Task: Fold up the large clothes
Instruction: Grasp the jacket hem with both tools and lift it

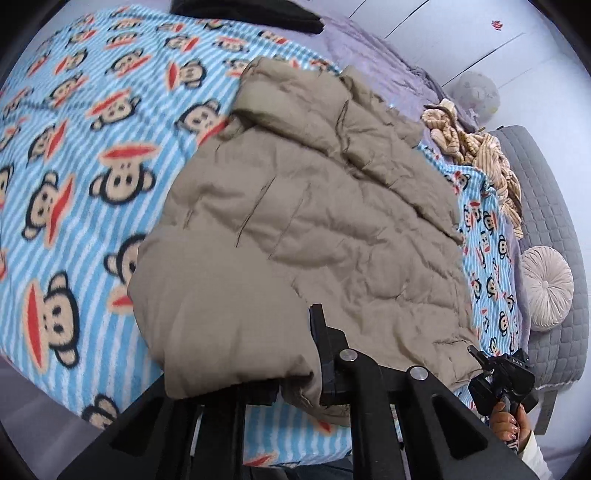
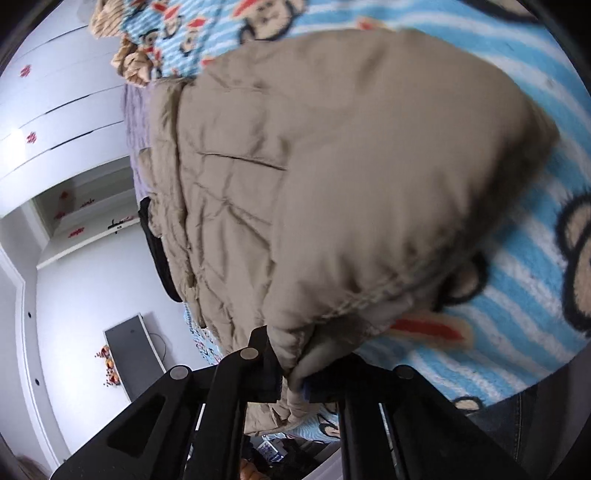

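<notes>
1. Here, a tan quilted puffer jacket (image 1: 317, 206) lies spread across a bed covered by a blue-and-white striped fleece blanket (image 1: 74, 155) printed with cartoon monkey faces.
2. The left gripper (image 1: 295, 384) is clenched on the jacket's near edge: fabric bunches between its black fingers (image 1: 325, 347) and drapes over the one on the left (that finger is mostly buried under the cloth).
3. The right gripper (image 2: 291, 373), seen from its own camera, is likewise closed tight on a stitched edge of the jacket, a pinch of tan cloth squeezed between its two fingers (image 2: 264, 354) with the pads touching the fabric on both sides.
4. From the left camera, the right gripper (image 1: 502, 376) shows at the jacket's far near-side corner, its handle held by a hand (image 1: 509, 424) in a white sleeve (image 1: 535, 458); at that size its jaws cannot be made out.
5. Both grips sit on the edge of the jacket nearest the person, one toward each end of it.
6. Beyond the jacket, a striped beige garment (image 1: 476, 147) is heaped near a grey quilted headboard (image 1: 554, 221), where a round pleated cushion (image 1: 546, 288) rests; a dark garment (image 1: 251, 14) lies at the blanket's far edge.
</notes>
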